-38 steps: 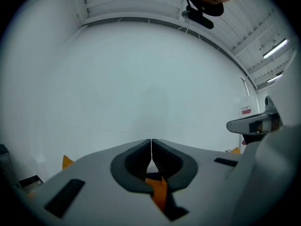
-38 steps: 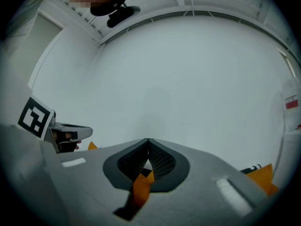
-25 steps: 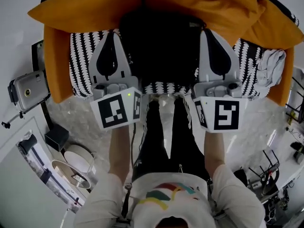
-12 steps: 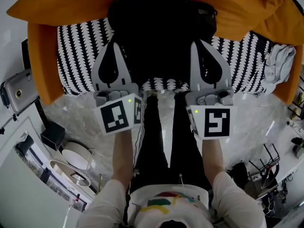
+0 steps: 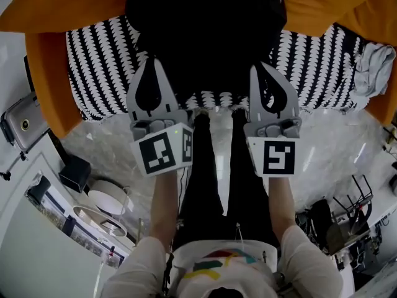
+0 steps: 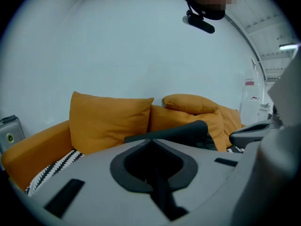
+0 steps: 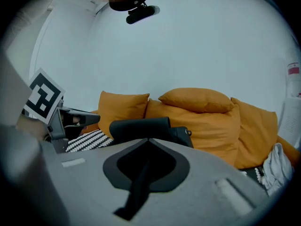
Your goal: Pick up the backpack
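1. Backpack (image 5: 205,30) was black and sat on the sofa (image 5: 46,73) seat, middle of it, back against the orange cushions (image 5: 322,5).
2. Seat had a black-and-white patterned cover (image 5: 99,61), showing on both sides of the backpack.
3. Left gripper (image 5: 151,64) was held in the person's left hand, tip over the seat's front edge, at the backpack's lower left corner.
4. Left jaws were pressed together with nothing between them. In the left gripper view the backpack lay just past the tip, slightly right.
5. Right gripper (image 5: 263,68) was held in the right hand, tip over the seat's front edge, at the backpack's lower right corner.
6. Right jaws were pressed together and empty. In the right gripper view the backpack lay straight ahead past the tip.
7. Whether either tip touched the backpack could not be told.
8. Grippers were side by side and well apart, both pointing at the sofa, with the marker cubes (image 5: 162,155) toward the person.
9. The person stood at the sofa front, with dark trousers (image 5: 217,172) between the two arms.
10. A grey cloth (image 5: 372,67) was bunched at the right end of the seat, well apart from the backpack.
11. Floor (image 5: 335,148) was pale and marbled. A grey device (image 5: 22,126) stood on a stand left of the sofa.
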Tool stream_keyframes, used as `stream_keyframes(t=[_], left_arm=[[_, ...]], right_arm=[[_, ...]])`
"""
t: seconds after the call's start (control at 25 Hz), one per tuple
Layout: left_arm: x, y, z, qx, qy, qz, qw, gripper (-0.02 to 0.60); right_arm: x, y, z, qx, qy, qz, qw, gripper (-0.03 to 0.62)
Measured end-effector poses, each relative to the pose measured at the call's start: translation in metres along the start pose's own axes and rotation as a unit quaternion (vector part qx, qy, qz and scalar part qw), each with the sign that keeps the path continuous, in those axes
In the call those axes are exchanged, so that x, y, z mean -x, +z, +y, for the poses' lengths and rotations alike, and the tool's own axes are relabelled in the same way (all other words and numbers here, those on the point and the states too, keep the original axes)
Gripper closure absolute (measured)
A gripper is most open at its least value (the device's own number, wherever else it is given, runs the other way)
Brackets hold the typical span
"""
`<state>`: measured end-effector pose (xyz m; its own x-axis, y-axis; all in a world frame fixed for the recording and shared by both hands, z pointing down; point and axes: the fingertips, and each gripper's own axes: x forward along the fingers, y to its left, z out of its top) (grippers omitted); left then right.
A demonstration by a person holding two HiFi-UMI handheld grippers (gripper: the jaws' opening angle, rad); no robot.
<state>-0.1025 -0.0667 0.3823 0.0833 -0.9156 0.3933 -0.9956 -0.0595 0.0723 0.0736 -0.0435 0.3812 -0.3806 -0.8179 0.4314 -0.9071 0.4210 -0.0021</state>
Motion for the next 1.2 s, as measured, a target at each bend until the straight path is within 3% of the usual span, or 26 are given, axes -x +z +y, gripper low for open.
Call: stream_keyframes(t=[0.32,0.4,0.44,0.48,0.56,0.76,0.92,1.2], left_arm=[[-0.016,-0.018,0.004,-0.019,-0.015,0.025,0.9994,0.558],[-0.024,-0.027,0.006,-0.025,-0.02,0.039,0.9987,0.515],[-0.028,-0.031,0.006,-0.027,-0.026,0.047,0.9982,0.448],[-0.033,-0.035,0.005,-0.027,-0.031,0.056,0.9976,0.418],[-0.044,-0.046,0.006,-0.025,-0.04,0.076,0.996,0.375],[-0.073,-0.09,0.022,-0.01,-0.04,0.147,0.9882,0.322],[-0.087,-0.121,0.037,0.021,-0.029,0.197,0.9798,0.319],[-0.106,-0.136,0.06,0.021,-0.01,0.214,0.9765,0.314]], right_arm=[[-0.013,-0.015,-0.015,-0.016,-0.024,0.03,0.999,0.594],[-0.019,-0.019,-0.025,-0.034,-0.042,0.035,0.998,0.594],[-0.021,-0.022,-0.029,-0.043,-0.047,0.039,0.997,0.556],[-0.023,-0.024,-0.033,-0.053,-0.05,0.044,0.996,0.487],[-0.029,-0.03,-0.042,-0.077,-0.056,0.057,0.994,0.444],[-0.043,-0.057,-0.053,-0.114,-0.06,0.105,0.986,0.323],[-0.049,-0.077,-0.055,-0.116,-0.053,0.141,0.982,0.296],[-0.06,-0.102,-0.053,-0.121,-0.055,0.173,0.976,0.295]])
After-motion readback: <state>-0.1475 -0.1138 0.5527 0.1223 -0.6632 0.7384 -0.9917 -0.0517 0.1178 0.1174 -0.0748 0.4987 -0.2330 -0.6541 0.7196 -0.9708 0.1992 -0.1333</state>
